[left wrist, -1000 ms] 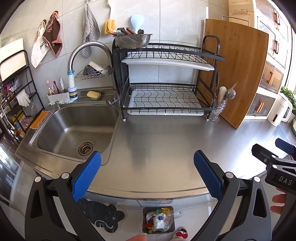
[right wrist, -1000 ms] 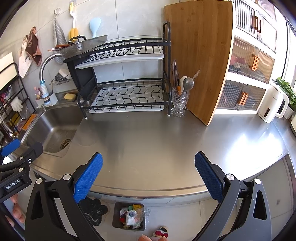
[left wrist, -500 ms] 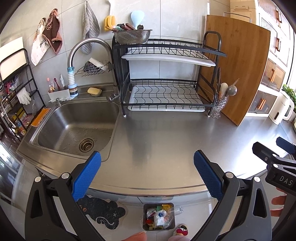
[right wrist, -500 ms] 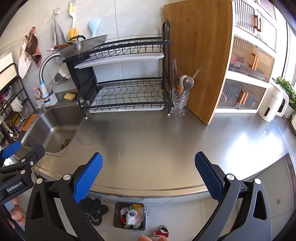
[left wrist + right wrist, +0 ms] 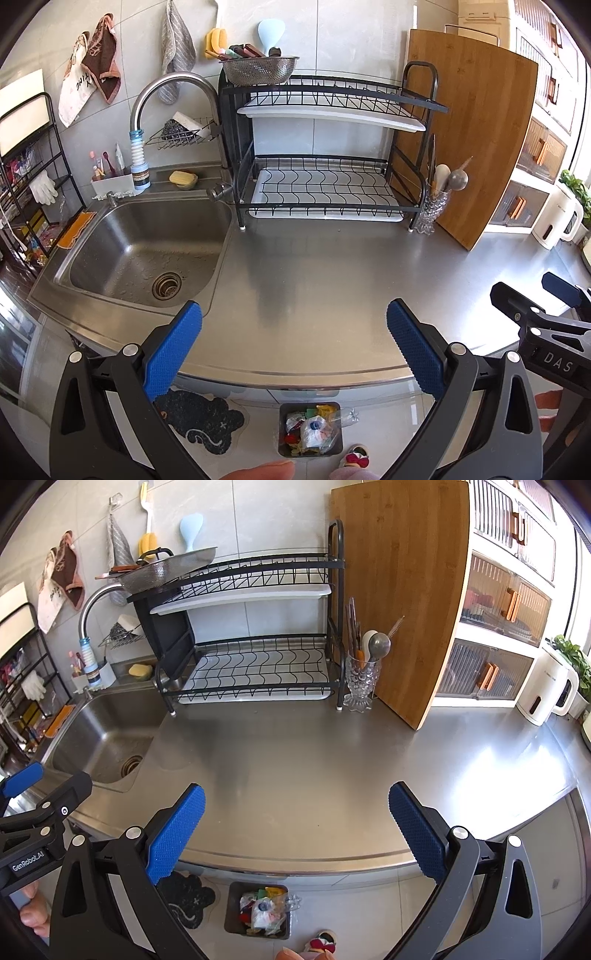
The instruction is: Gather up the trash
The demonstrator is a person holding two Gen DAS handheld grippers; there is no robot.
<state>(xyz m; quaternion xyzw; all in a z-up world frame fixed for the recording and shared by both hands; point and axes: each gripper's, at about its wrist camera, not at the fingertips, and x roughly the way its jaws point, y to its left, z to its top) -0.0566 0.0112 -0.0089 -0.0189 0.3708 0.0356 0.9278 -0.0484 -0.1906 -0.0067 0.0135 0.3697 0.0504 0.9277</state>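
Through my left wrist camera, my left gripper [image 5: 294, 345] hangs over the near edge of the bare stainless-steel table [image 5: 325, 280], its blue-padded fingers [image 5: 173, 343] spread wide with nothing between them. At 6 o'clock, on the floor below the table edge, stands the small dark rectangular bin of colourful wrappers and a crumpled clear plastic bottle [image 5: 310, 428]. The steel sink [image 5: 140, 251] lies at 10 o'clock, the black two-tier wire dish rack [image 5: 325, 147] at 12, and my right gripper [image 5: 546, 325] pokes in at 3 o'clock. Through my right wrist camera, my right gripper [image 5: 297, 827] is likewise open and empty above the table [image 5: 332, 760], with the same bin of trash [image 5: 258, 910] at 6 o'clock on the floor, a tall bamboo cutting board [image 5: 402, 590] leaning at 1 o'clock, and my left gripper [image 5: 40, 812] at 9 o'clock.
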